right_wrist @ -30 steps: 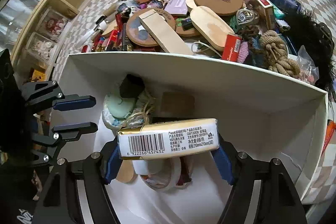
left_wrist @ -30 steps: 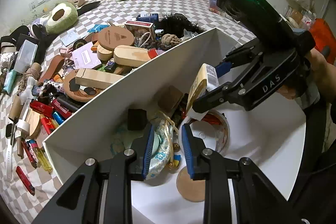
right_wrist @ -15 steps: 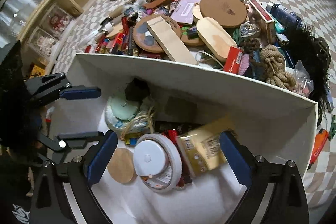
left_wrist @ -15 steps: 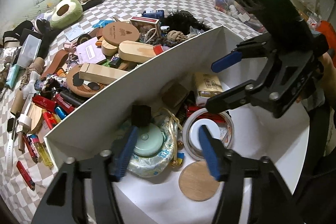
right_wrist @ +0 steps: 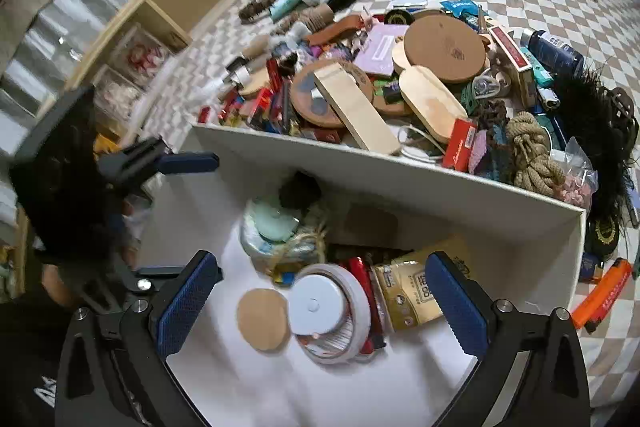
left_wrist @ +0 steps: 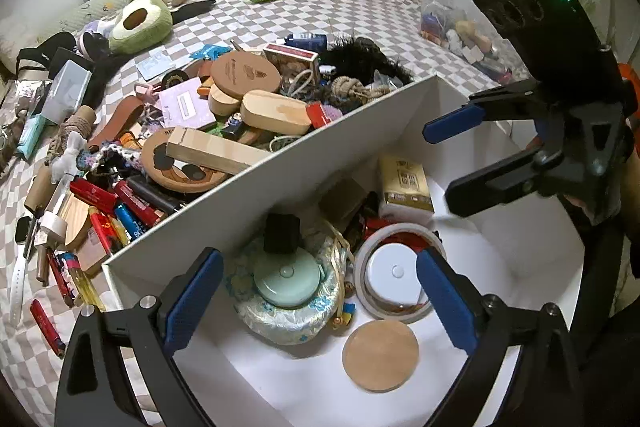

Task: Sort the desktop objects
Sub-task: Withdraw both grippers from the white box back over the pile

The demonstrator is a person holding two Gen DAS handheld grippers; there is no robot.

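Observation:
A white box holds sorted items: a gold tissue pack, a tape roll, a round cork coaster, a mint round case on a patterned pouch and a black cube. My left gripper is open and empty above the box; it also shows in the right wrist view. My right gripper is open and empty above the tissue pack; it also shows in the left wrist view.
A pile of loose objects lies on the checkered bed beyond the box: wooden blocks, a round wooden lid, lighters, a rope knot, black feathers. An avocado plush lies farther back. An orange cutter lies right of the box.
My right gripper opened and let go of the gold tissue pack, which now lies in the box. My left gripper opened wide. Both grippers rose a little.

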